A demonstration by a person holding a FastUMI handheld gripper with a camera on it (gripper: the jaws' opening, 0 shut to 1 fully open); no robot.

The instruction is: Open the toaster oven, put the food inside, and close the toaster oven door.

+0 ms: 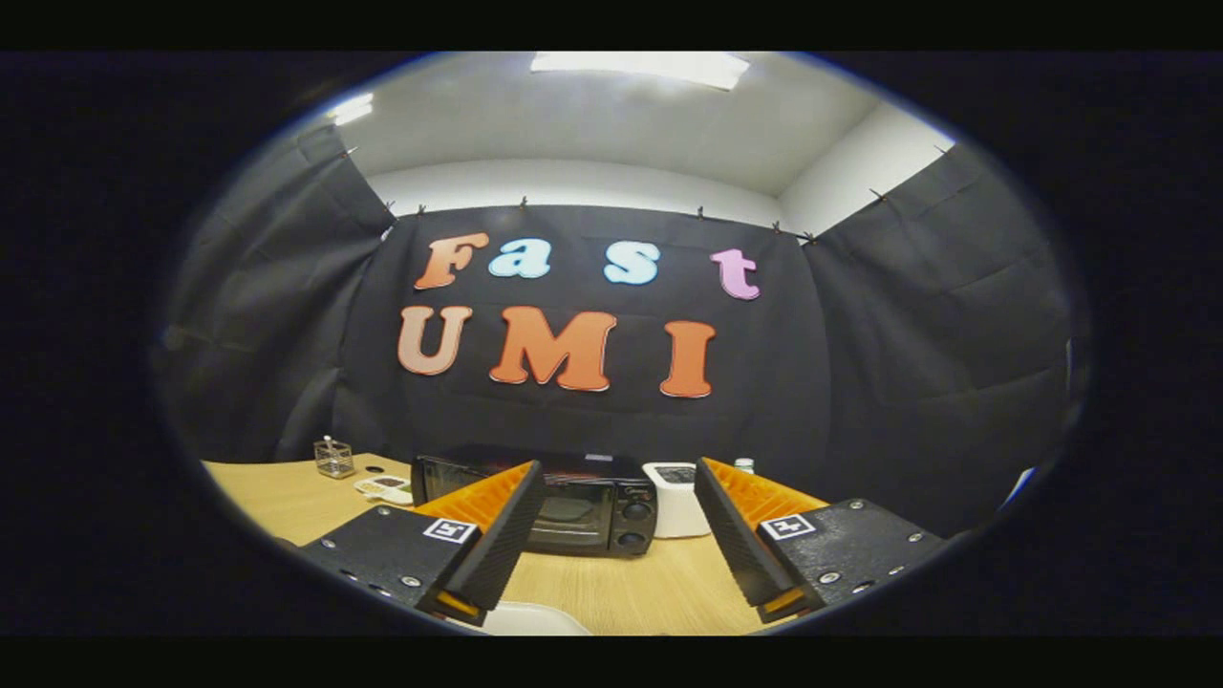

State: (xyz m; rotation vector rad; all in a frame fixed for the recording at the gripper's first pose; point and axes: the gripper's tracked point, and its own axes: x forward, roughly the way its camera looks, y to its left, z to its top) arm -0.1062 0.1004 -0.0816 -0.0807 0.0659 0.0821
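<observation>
- A black toaster oven point(573, 506) sits on a light wooden table point(631, 583), against the booth's dark cloth wall. It is the landmark for everything below.
- Its glass door looks closed and upright, with two round knobs down its right side. Opening it, the first step of the task, appears not yet begun.
- The gripper point(616, 535) is held well back from the toaster oven, with bare table between its fingers and the door.
- Its two black and orange fingers stand wide apart and hold nothing; the toaster oven shows in the gap between them.
- A white object point(530, 619), perhaps a plate, sits at the near side of the table, well in front of the toaster oven and just below the fingers. Whether food is on it cannot be told.
- Just right of the toaster oven stands a small white appliance point(675, 499).
- To the left of the toaster oven are a flat white dish point(384, 488) and a small clear container point(333, 458).
- Judged from this, all three steps remain: open, load, close.
</observation>
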